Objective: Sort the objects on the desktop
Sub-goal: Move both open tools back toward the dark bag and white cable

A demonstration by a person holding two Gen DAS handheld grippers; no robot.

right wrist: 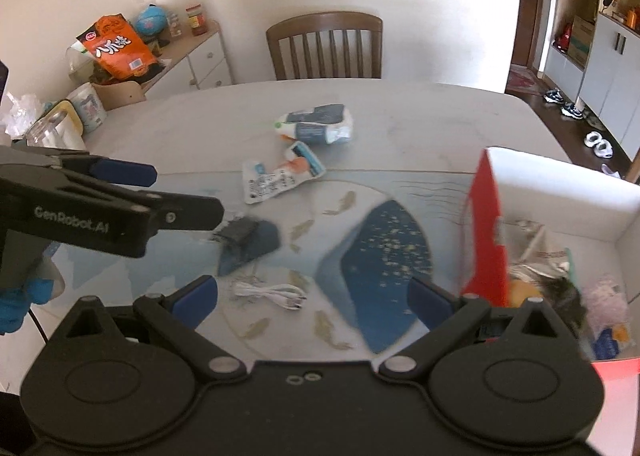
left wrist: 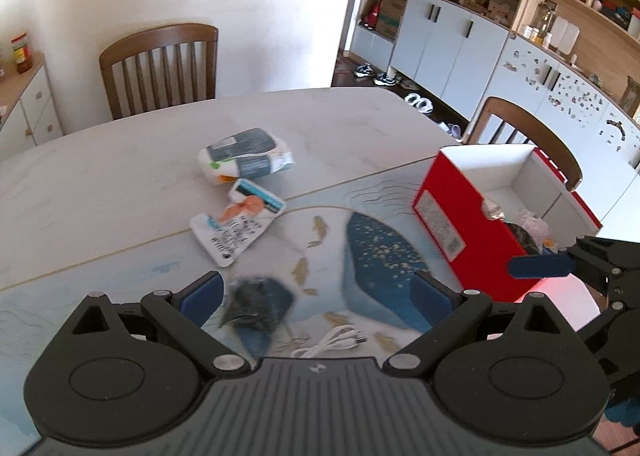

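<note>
Dining room w/ wooden chair (right wrist: 324, 45) seen behind bench (left wrist: 120, 159). Both tools are held released, nothing gripped: left tool (left wrist: 316, 292) above whale-print mat (left wrist: 372, 256), right tool (right wrist: 314, 294) likewise. White cable (right wrist: 272, 293) is seen at 6 o'clock on mat, dark crumpled item (right wrist: 240, 234) at 9, packets (left wrist: 236, 211) and tissue pack (left wrist: 244, 155) at 12, red box (left wrist: 472, 223) w/ sorted items at 3.

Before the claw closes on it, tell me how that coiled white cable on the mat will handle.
The white cable lies in loose loops, so it will likely be floppy and dangle or uncoil when lifted. It looks thin and light, so a push would probably drag it rather than roll it. Its flat lie on the mat may make pinching awkward.
</note>
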